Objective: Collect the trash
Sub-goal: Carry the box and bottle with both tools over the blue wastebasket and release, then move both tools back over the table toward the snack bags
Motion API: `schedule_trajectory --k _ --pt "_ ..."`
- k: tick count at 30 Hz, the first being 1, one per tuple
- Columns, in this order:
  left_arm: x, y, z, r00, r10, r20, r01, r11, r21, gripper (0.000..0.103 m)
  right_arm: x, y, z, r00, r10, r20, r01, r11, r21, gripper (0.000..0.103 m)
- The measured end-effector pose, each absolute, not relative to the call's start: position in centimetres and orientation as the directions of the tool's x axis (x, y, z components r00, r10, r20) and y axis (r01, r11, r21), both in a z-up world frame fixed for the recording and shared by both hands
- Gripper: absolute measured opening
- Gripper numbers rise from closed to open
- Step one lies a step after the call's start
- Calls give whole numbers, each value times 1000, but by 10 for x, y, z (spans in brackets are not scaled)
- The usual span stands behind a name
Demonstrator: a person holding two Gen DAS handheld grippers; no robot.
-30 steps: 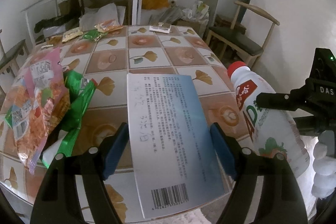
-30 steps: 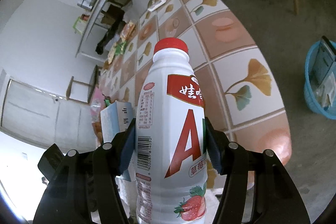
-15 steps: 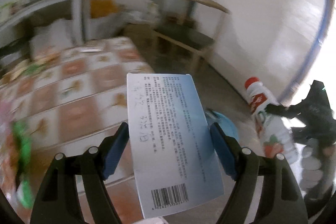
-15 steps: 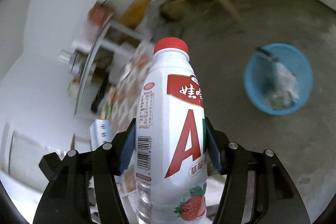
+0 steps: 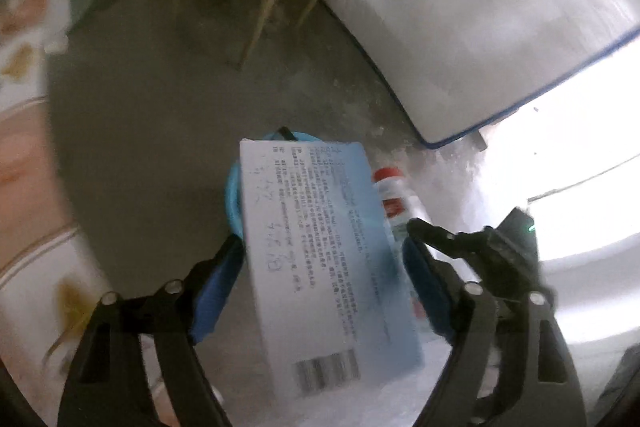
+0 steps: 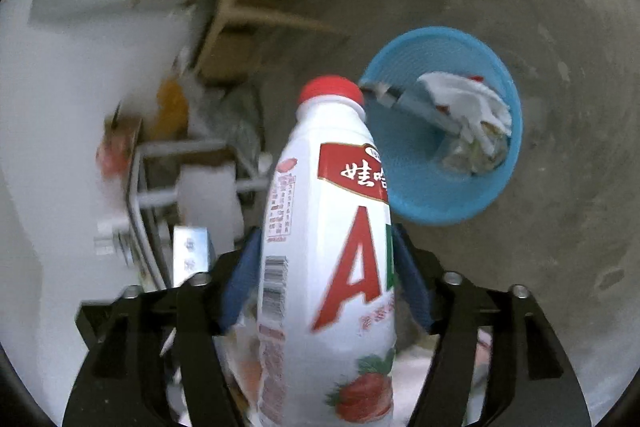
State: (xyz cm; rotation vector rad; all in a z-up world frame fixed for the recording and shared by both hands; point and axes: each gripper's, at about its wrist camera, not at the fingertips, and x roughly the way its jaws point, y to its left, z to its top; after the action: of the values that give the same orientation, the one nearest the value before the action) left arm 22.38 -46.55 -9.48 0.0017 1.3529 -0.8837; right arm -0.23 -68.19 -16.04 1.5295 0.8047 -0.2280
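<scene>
The left gripper (image 5: 322, 281) has a flat pale-blue carton (image 5: 328, 263) between its jaws. The jaws have just been opening: the left blue pad stands at the carton's edge, a gap shows at the right pad, and the carton hangs tilted. Its face carries dense small print too blurred to read, some handwritten scrawl along the left margin and a barcode at the near end. Beyond the carton's far end, the rim of a blue basket (image 5: 232, 203) peeks out on the grey floor (image 5: 160, 131).

The right gripper (image 6: 326, 277) has a white plastic bottle (image 6: 328, 267) with a red cap between its jaws, neck pointing away. These jaws have also just been opening, and the bottle leans with slim gaps at both pads. Its red label shows white Chinese characters "娃哈", a large red "A" below, a barcode on the side and a strawberry picture near the base. Ahead and right of the jaws, the basket (image 6: 420, 203) holds crumpled wrappers and another carton.
</scene>
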Motion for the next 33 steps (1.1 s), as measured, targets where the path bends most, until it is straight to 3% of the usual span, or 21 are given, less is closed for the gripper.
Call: schedule_trajectory --k 6,17,21,24,29,33 --pt "234 -468 -112 -33 -589 -807 431 721 -543 84 -4 -695 -221 713 308 -629 669 -34 742 75" --pt "204 -401 -74 53 -652 -756 516 666 -538 84 -49 -659 -192 645 238 -727 703 188 685 75" --pt "184 -355 -45 120 -681 -723 545 654 -525 84 -63 -632 -157 564 118 -817 733 385 561 76" --pt "166 -313 -28 161 -665 -730 559 671 -488 84 -61 -610 -132 474 -2 -881 749 527 402 83" --pt "142 -218 -2 265 -639 -722 537 720 -440 84 -53 -566 -95 404 -207 -891 700 697 156 95" --pt "125 -143 17 398 -609 -686 481 775 -409 84 -26 -525 -64 421 -253 -871 602 796 60 95"
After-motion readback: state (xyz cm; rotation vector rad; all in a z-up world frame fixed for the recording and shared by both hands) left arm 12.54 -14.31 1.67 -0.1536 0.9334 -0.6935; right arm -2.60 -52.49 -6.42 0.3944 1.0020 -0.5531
